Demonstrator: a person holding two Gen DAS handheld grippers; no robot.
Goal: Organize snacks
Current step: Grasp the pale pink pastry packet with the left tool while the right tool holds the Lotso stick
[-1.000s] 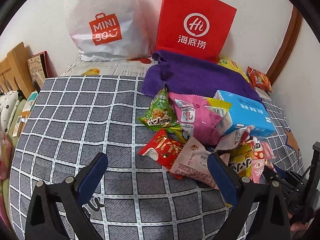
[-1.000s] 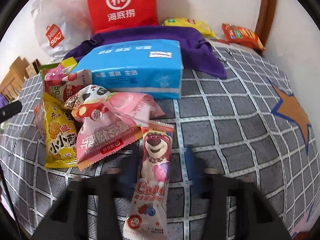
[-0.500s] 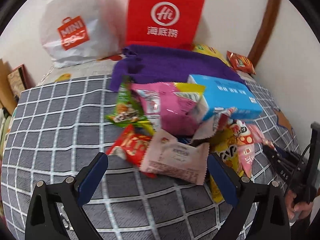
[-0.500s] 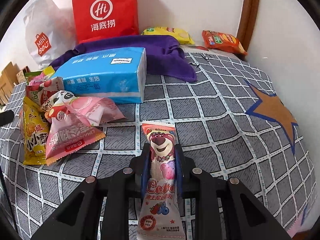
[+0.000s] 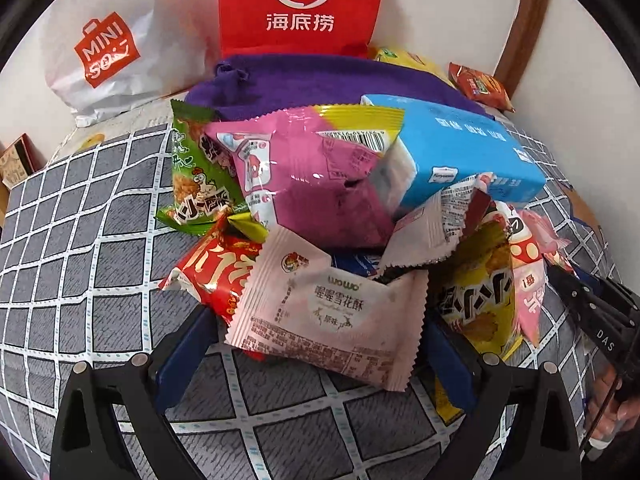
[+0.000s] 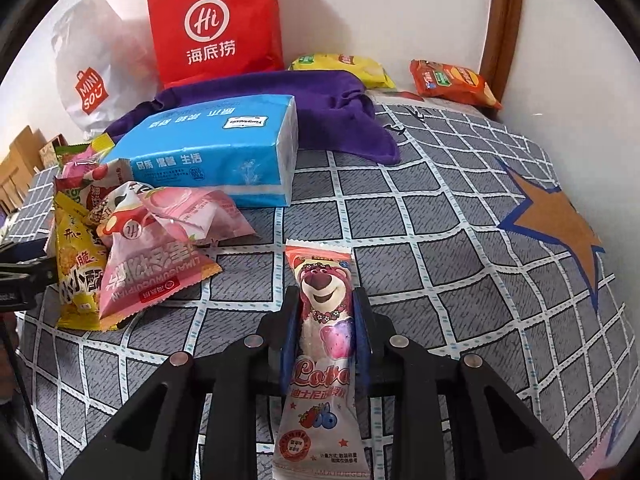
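Note:
A pile of snack packets lies on a grey checked cloth (image 5: 80, 264). In the left wrist view my left gripper (image 5: 316, 344) is open, its blue pads on either side of a pale pink packet (image 5: 332, 316) at the pile's front, beside a red packet (image 5: 220, 272). A large pink packet (image 5: 312, 184), a green one (image 5: 196, 184) and a yellow one (image 5: 480, 300) lie around it. In the right wrist view my right gripper (image 6: 324, 320) is shut on a long pink bear-printed packet (image 6: 324, 312), held lengthwise between the pads.
A blue tissue pack (image 6: 216, 152) lies on a purple towel (image 6: 340, 108). A red paper bag (image 6: 216, 24) and a white plastic bag (image 6: 92, 76) stand against the wall. Yellow (image 6: 344, 68) and orange (image 6: 452, 80) packets lie at the back right corner.
My right gripper has closed on the bear-printed packet and lifted it off the cloth. My left gripper has moved forward and right, up to the pale pink packet.

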